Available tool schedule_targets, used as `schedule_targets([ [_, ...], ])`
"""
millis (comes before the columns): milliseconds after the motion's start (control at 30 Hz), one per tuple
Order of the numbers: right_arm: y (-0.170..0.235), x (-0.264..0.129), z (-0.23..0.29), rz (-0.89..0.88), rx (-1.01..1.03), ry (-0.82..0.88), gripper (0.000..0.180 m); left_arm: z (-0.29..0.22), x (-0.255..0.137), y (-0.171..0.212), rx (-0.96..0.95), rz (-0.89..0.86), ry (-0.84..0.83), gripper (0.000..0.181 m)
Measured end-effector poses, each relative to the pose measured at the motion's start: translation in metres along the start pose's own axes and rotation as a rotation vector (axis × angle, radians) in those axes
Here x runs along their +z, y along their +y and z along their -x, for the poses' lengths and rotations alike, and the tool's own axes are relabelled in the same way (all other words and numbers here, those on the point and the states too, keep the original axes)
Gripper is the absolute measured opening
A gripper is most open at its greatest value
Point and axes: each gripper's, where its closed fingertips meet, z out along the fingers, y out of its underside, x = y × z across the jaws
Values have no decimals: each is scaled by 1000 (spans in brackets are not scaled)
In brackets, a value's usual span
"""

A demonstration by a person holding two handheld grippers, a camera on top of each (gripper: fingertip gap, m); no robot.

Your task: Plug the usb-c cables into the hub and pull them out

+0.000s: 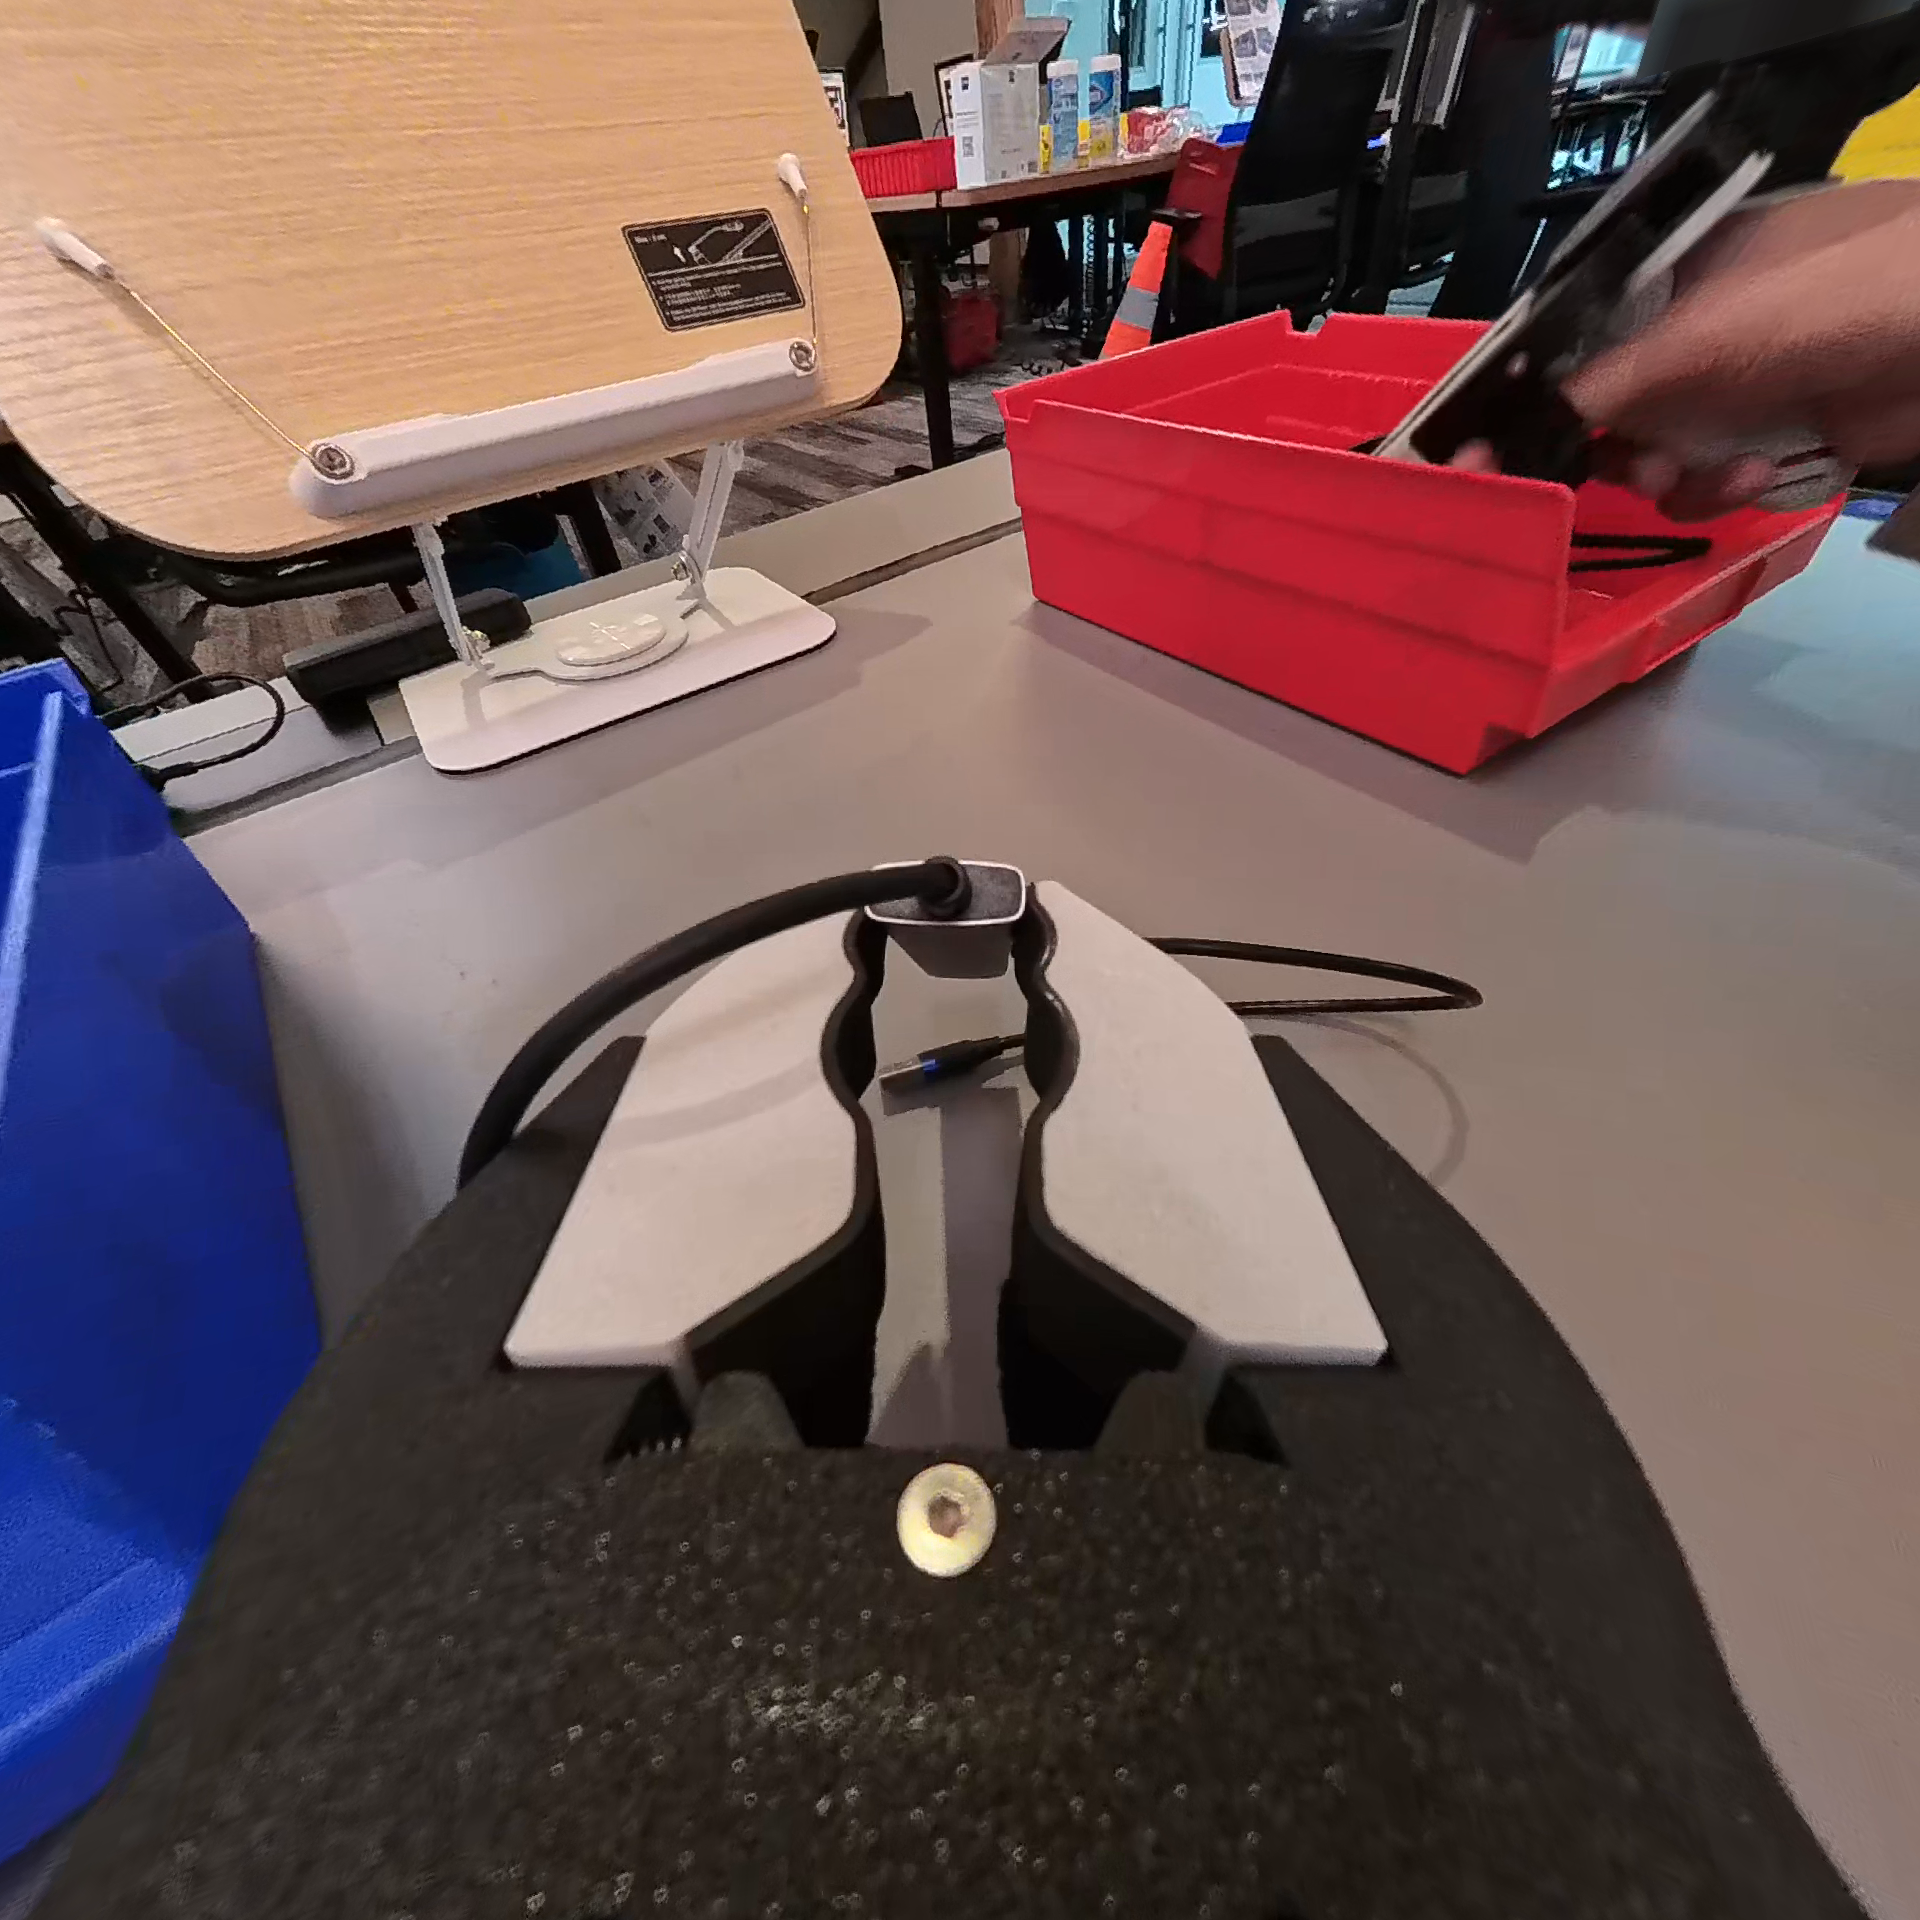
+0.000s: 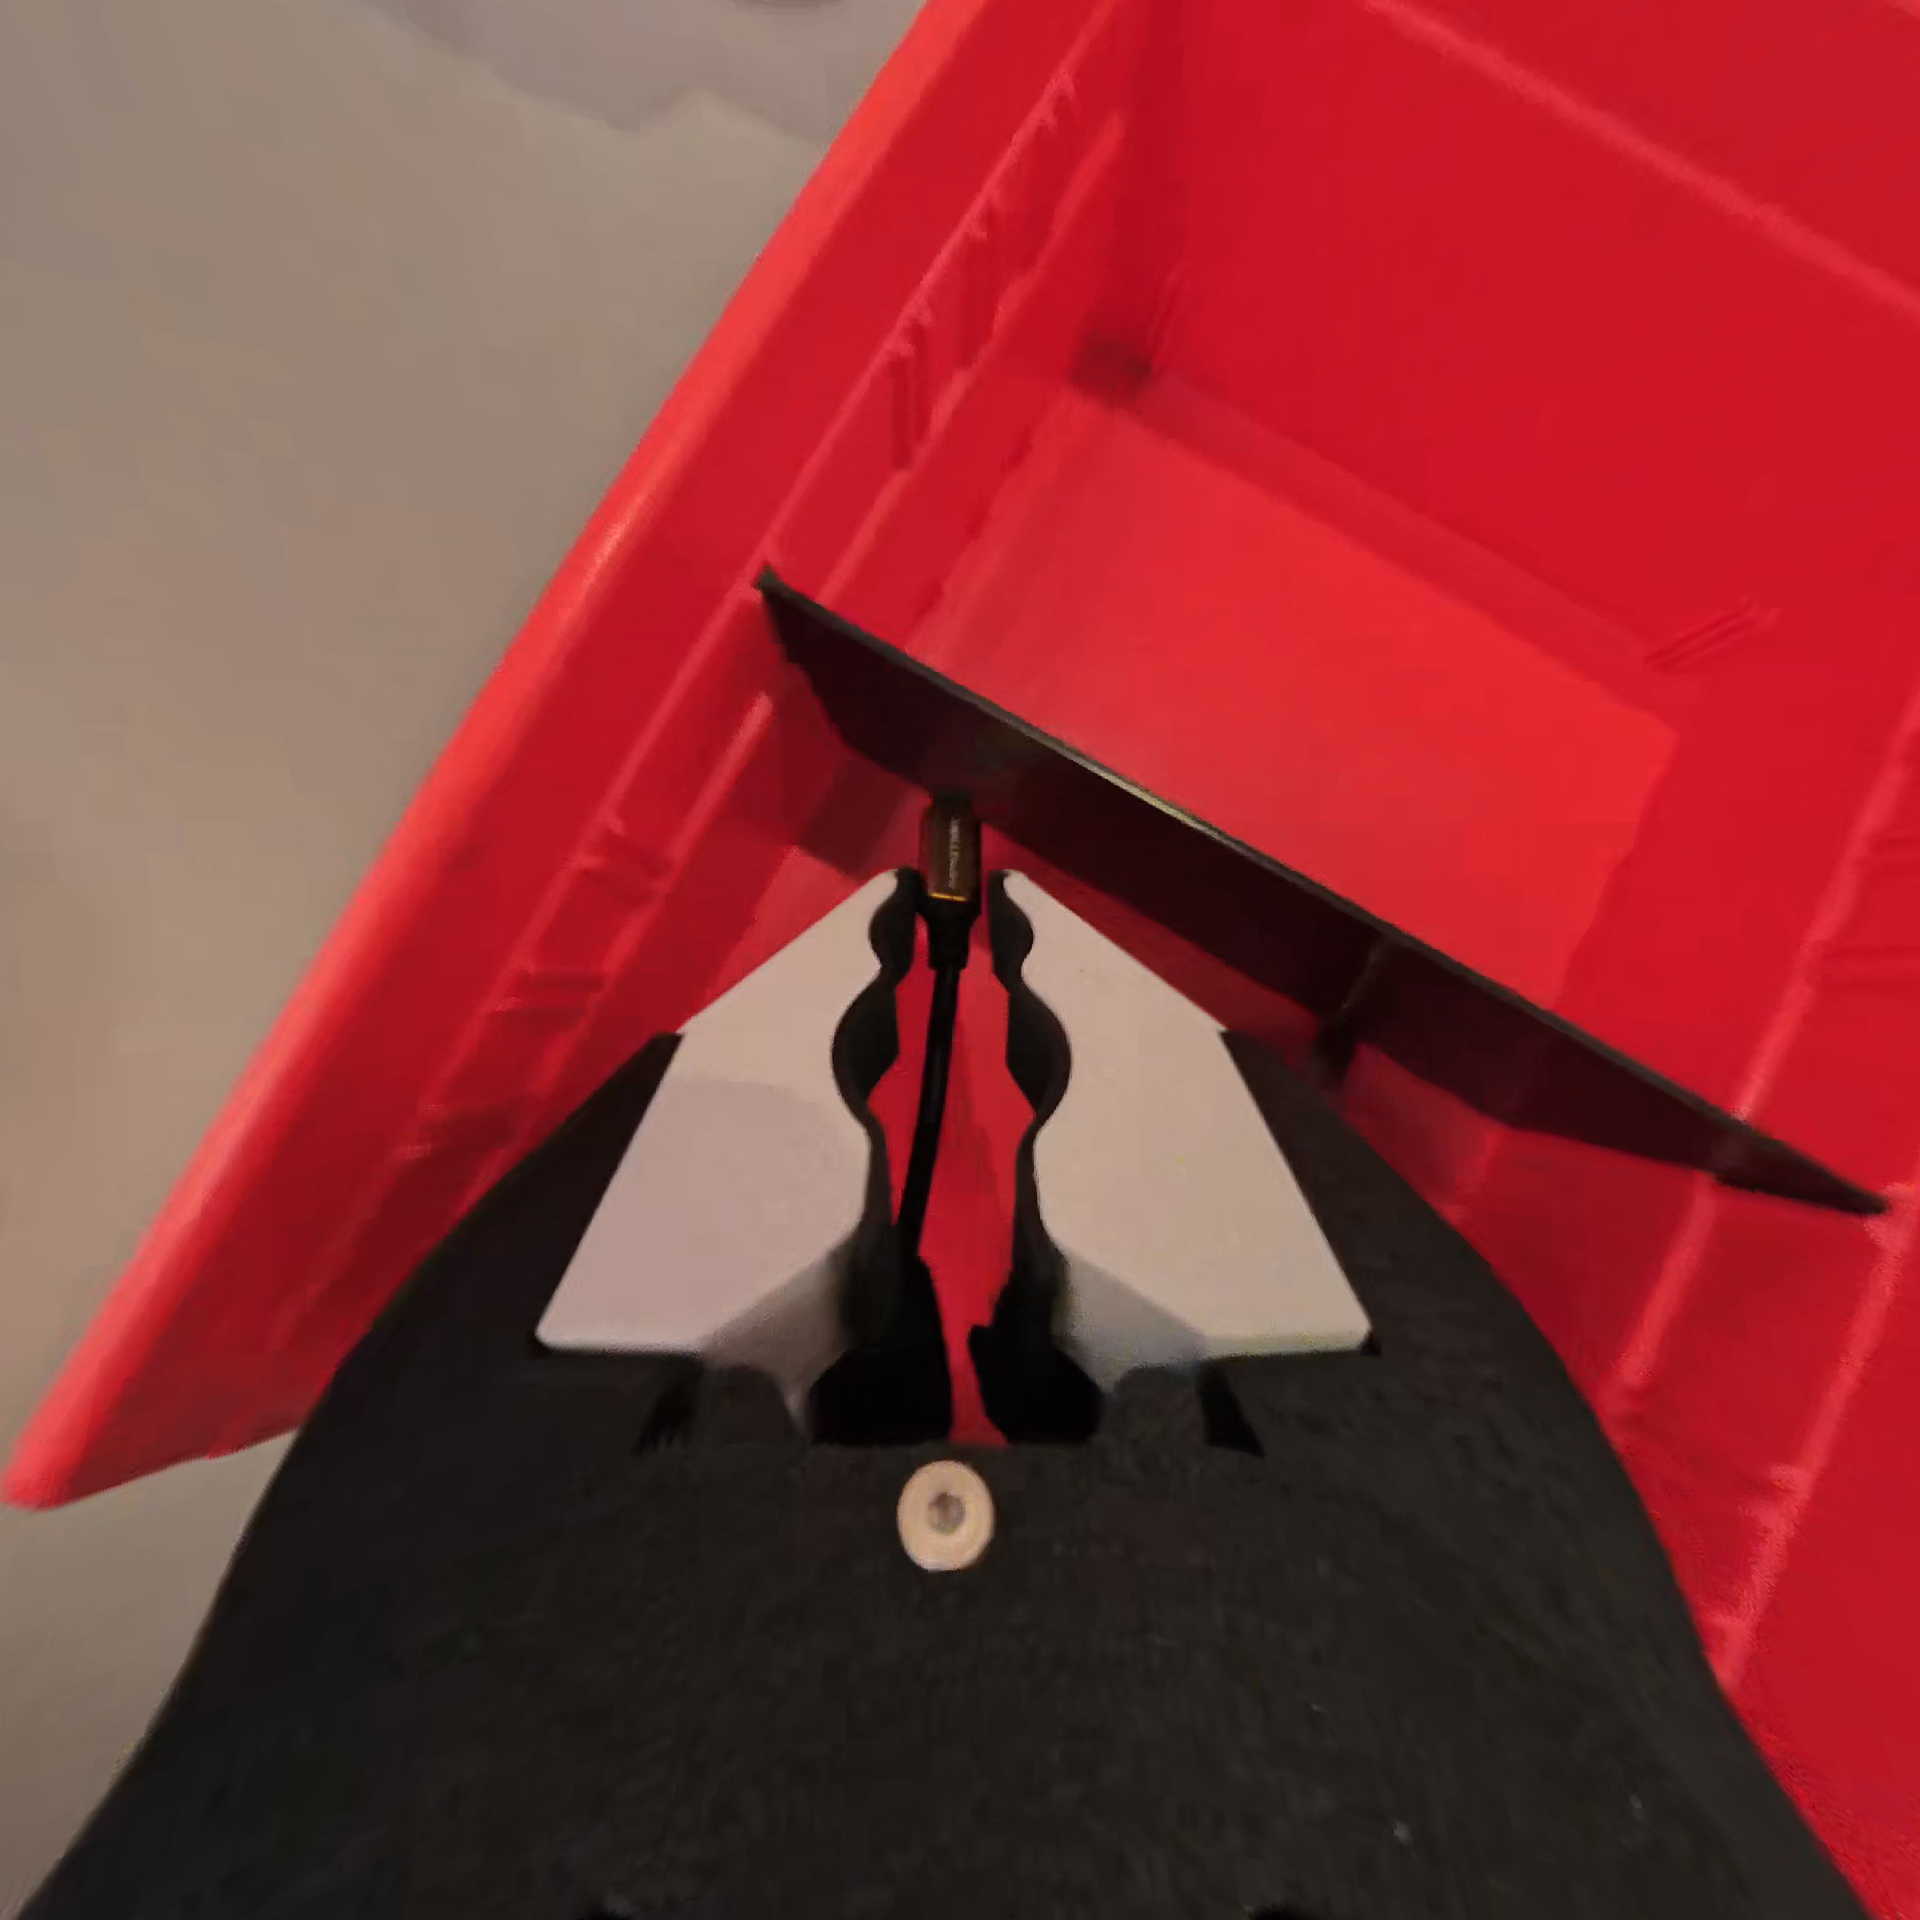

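Observation:
My left gripper (image 1: 945,925) is shut on a small grey hub (image 1: 948,920), held end-on at the fingertips above the grey table. The hub's thick black cable (image 1: 665,966) curves off left and under the gripper. A plug with a blue band (image 1: 940,1068) lies on the table below the fingers; its thin cable loops right. My right gripper (image 2: 951,883), which also shows in the left wrist view (image 1: 1579,312) in a person's hand, is inside the red bin (image 2: 1351,312). It is shut on a black usb-c cable (image 2: 935,1060), whose metal plug (image 2: 951,857) sticks out past the fingertips.
A black divider plate (image 2: 1247,883) stands across the red bin (image 1: 1299,582) just beyond the plug. A black cable loop (image 1: 1631,551) lies in that bin. A blue bin (image 1: 125,1143) is at the left. A tilted wooden stand (image 1: 416,260) on a white base stands at the back.

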Motion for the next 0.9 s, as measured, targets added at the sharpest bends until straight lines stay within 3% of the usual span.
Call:
schedule_targets([
  [33,-1,-2,1,-7,71,-36,25,0,-1,0,0,-1,0,24],
  [133,-27,-30,5,-188,216,-179,37,0,-1,0,-6,-2,3,24],
  [267,-32,-86,11,-374,125,-206,42,0,-1,-1,-7,-2,8,24],
  [433,45,-96,26,-205,2,-233,29,-2,0,0,-10,-2,19,24],
  [533,70,-84,20,-125,5,-213,25,-4,2,0,-14,0,27,24],
  [667,77,-70,16,-31,-43,-171,0,-7,3,-3,-9,-8,31,24],
  [900,58,-45,18,57,-97,-127,0,-9,2,-2,-8,-5,42,24],
])
